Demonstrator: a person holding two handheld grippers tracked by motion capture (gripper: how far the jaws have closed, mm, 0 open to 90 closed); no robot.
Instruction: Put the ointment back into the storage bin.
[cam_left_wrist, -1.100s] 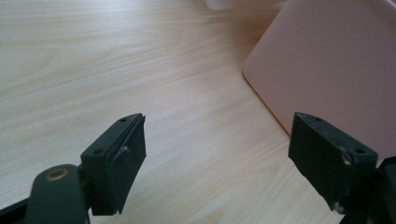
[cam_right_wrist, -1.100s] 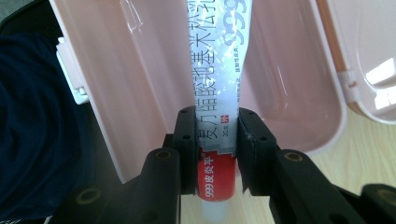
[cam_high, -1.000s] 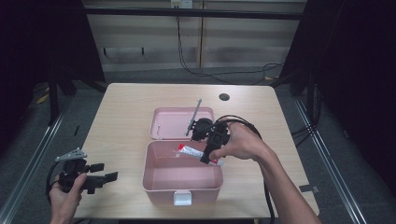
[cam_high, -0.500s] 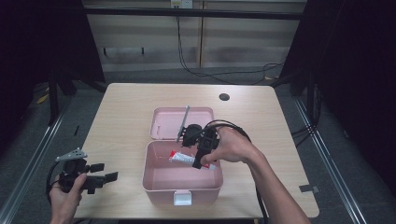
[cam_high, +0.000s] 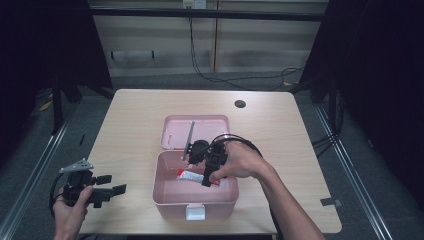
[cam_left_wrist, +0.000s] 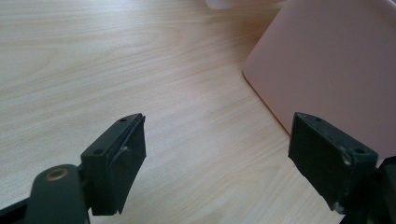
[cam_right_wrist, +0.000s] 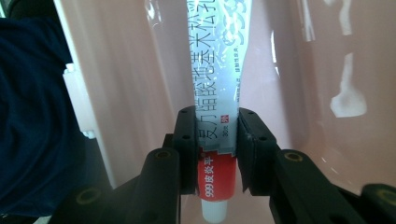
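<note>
The right gripper (cam_high: 207, 181) reaches down into the open pink box (cam_high: 172, 196) near the front of the table (cam_high: 280, 130), its jaws closed on a small ointment tube (cam_right_wrist: 217, 74) close to the white-capped end, as the right gripper view makes plain. The tube's red and silver body lies low inside the box, near the floor and toward the right wall. The box's lid (cam_high: 175, 132) lies flat on the table just behind it, with a thin grey rod-like part of the gripper rig over it. The left gripper (cam_high: 107, 184) sits near the table's front left edge, its jaws wide apart and holding nothing, the box wall just beside it in the left gripper view. The likely step is setting the tube down inside. The hold is narrow and near one end, so the long free part could swing or twist as it meets the floor, and a release made too high would let it bounce or stand against the wall. Pressing down could also shove the light box, since nothing steadies it.
</note>
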